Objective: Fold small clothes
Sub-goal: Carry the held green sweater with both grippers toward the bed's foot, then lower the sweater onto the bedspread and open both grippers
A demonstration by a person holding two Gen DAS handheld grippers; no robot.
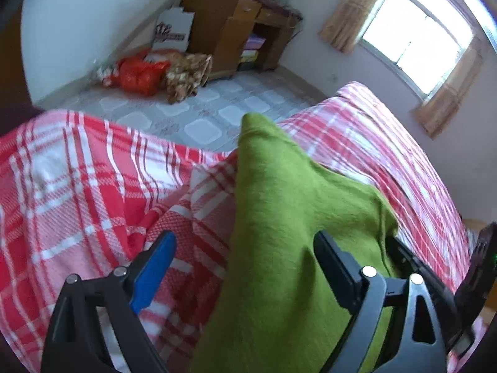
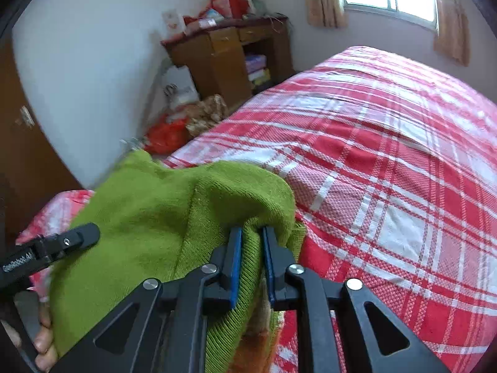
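A green knit garment lies bunched on the red-and-white plaid bedsheet. In the left wrist view, my left gripper stands wide open. The green cloth runs up between its fingers and drapes against the right one, with no pad pressing on it. In the right wrist view, my right gripper is shut on a thick fold of the green garment, lifted a little off the plaid bedsheet. One of the left gripper's fingers shows at the left, with a person's hand below it.
The bed's far edge drops to a tiled floor. Across it stand a wooden cabinet, red bags and a white paper bag. A curtained window is on the right wall. A brown door is at the left.
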